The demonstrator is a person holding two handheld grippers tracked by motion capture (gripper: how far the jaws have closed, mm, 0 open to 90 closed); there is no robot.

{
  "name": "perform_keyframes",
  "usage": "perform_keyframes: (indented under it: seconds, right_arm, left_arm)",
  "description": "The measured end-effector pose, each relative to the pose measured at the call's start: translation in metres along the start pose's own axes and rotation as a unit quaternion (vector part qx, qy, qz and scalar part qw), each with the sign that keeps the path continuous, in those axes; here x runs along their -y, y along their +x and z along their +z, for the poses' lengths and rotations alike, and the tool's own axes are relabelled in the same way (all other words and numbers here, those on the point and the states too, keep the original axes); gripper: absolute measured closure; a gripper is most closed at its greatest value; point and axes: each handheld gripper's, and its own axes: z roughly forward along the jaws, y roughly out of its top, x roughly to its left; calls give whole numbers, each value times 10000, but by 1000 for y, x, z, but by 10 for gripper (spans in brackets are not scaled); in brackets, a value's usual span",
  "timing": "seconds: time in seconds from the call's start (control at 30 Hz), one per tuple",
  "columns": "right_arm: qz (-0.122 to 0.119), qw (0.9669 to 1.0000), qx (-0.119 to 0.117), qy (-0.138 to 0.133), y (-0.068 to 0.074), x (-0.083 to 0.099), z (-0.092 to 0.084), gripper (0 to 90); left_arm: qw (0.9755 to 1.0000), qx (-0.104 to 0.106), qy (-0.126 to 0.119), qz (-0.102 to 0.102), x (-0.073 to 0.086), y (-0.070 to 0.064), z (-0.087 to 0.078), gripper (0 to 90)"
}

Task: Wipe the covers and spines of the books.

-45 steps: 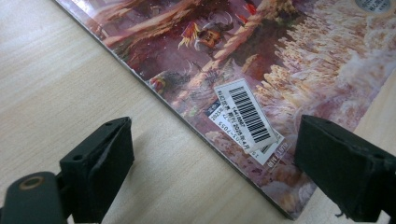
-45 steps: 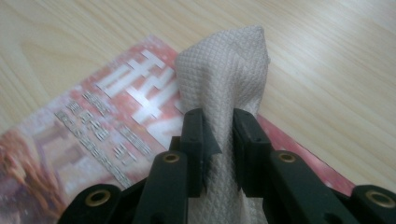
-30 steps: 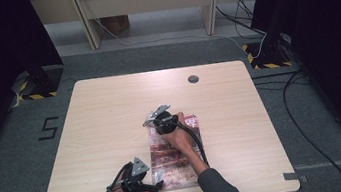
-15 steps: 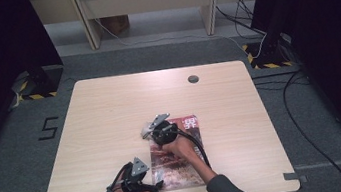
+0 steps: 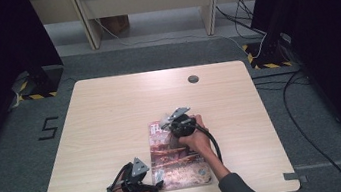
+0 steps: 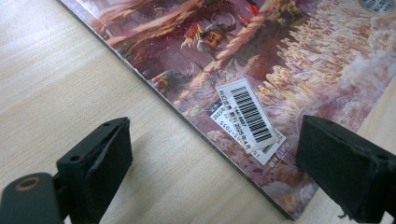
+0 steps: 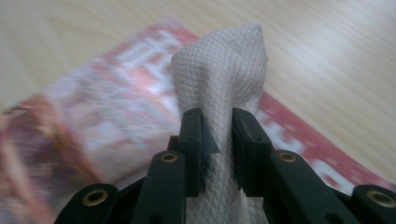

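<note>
Magazine (image 5: 177,155) is laid near the table's (image 5: 110,114) front edge. Left gripper (image 6: 212,163) jaws are spread astride its corner; right gripper (image 7: 217,154) is clamped on a white cloth (image 7: 224,74).

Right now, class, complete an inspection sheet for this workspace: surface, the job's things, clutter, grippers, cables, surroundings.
Surface: pale wooden table, round grommet hole near the far edge.
Job's things: glossy red-toned illustrated magazine lying flat near the front edge, with a white barcode sticker at one corner; white textured cloth.
Clutter: nothing seen.
Grippers: left gripper open, jaws astride the magazine's stickered corner; right gripper shut on the cloth, over the magazine's far end.
Cables: a black cable trails from each gripper; more run over the floor at right.
Surroundings: grey carpet, a taped number five, dark curtains on both sides.
</note>
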Motion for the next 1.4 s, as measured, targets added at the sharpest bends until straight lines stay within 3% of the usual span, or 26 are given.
perform_keyframes:
  seconds: [0.03, 0.07, 0.1, 0.13, 0.2, 0.33, 0.5, 0.7, 0.8, 0.93, 1.13, 1.27, 1.4]
  right_arm:
    - [12, 9998, 184, 31, -6, 2, -2, 749]
    - [12, 9998, 184, 31, -6, 2, -2, 749]
    - [-69, 9992, 392, 66, -12, 5, -4, 751]
    - [61, 9989, 469, 48, -25, 12, -7, 751]
    - [147, 9979, 622, 110, -35, 17, -12, 751]
    - [402, 9971, 638, -42, -47, 27, -15, 751]
    - [316, 9967, 742, 55, -41, 25, -15, 757]
    - [130, 9990, 416, -45, -27, 30, -22, 752]
    - [260, 9989, 392, -56, -31, 30, -21, 749]
    - [460, 9956, 817, 18, -47, 25, -14, 754]
    - [468, 9953, 832, 144, -53, 18, -11, 762]
    - [430, 9959, 794, 56, -50, 23, -13, 763]
    - [260, 9984, 505, -61, -36, 36, -25, 763]
  left_arm:
    - [10000, -8, 3, 21, 0, 0, 0, 98]
    - [10000, -8, 3, 21, 0, 0, 0, 98]
    - [10000, -17, 14, 51, -1, 0, 0, 98]
    - [10000, -23, -12, 2, 0, -1, 0, 98]
    - [10000, -11, 1, -5, 0, -1, 0, 98]
    - [10000, 8, 4, -50, 0, 0, 0, 97]
    - [10000, -17, 5, -24, 0, 0, 0, 97]
    - [10000, -28, 13, -42, 0, 0, 0, 93]
    - [10000, -35, 24, -24, -1, -1, 0, 92]
    - [10000, -21, 24, -31, 0, 0, 0, 92]
    - [10000, -25, 21, -32, 0, 0, 0, 92]
    - [10000, -48, -3, -34, 0, -1, 0, 93]
    - [9999, -23, 6, -99, 0, 0, 1, 85]
